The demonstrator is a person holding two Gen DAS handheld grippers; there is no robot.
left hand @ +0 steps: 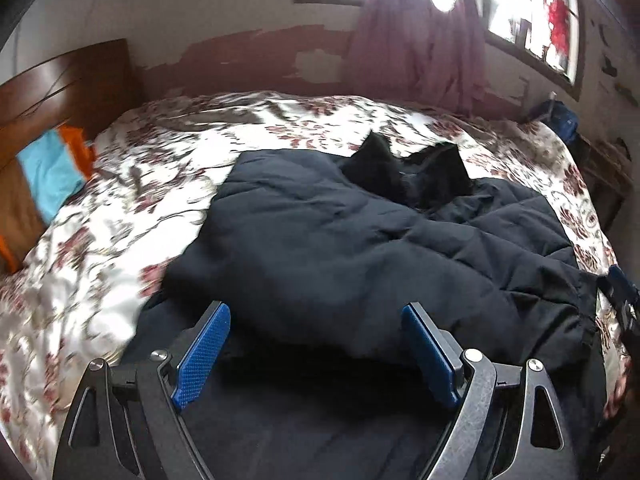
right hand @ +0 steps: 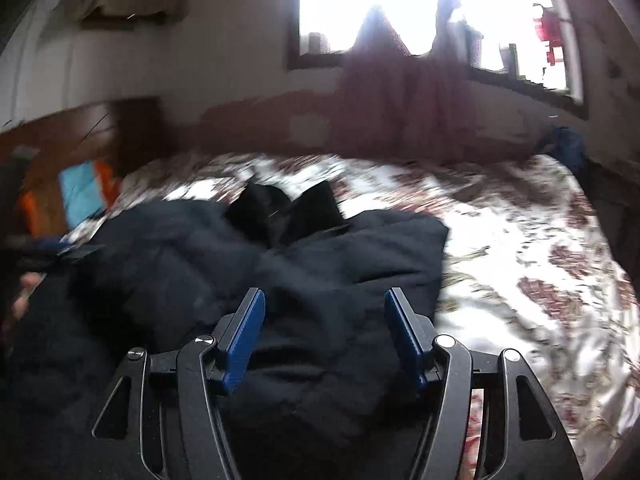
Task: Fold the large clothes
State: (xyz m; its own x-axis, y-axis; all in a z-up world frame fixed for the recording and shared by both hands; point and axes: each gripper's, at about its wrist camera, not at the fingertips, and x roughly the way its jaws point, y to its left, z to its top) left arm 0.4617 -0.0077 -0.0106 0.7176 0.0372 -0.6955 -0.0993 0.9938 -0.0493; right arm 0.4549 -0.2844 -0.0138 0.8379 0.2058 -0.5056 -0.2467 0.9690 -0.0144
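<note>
A large dark navy padded jacket [left hand: 352, 240] lies crumpled on the floral bedspread [left hand: 120, 216], its black collar [left hand: 404, 172] pointing toward the far wall. My left gripper [left hand: 316, 312] hangs over the jacket's near edge, jaws wide open, blue pads [left hand: 204, 356] clear of the cloth. In the right wrist view the same jacket [right hand: 248, 280] fills the lower left. My right gripper [right hand: 324, 300] is above it, open, and nothing is pinched between its blue pads [right hand: 244, 340]. The picture is blurred.
A wooden headboard [left hand: 60, 88] stands at the left with blue and orange cloth [left hand: 52, 176] against it. A pink curtain [left hand: 412, 48] hangs under bright windows on the far wall. A blue bag [left hand: 560, 120] sits past the bed's far right corner.
</note>
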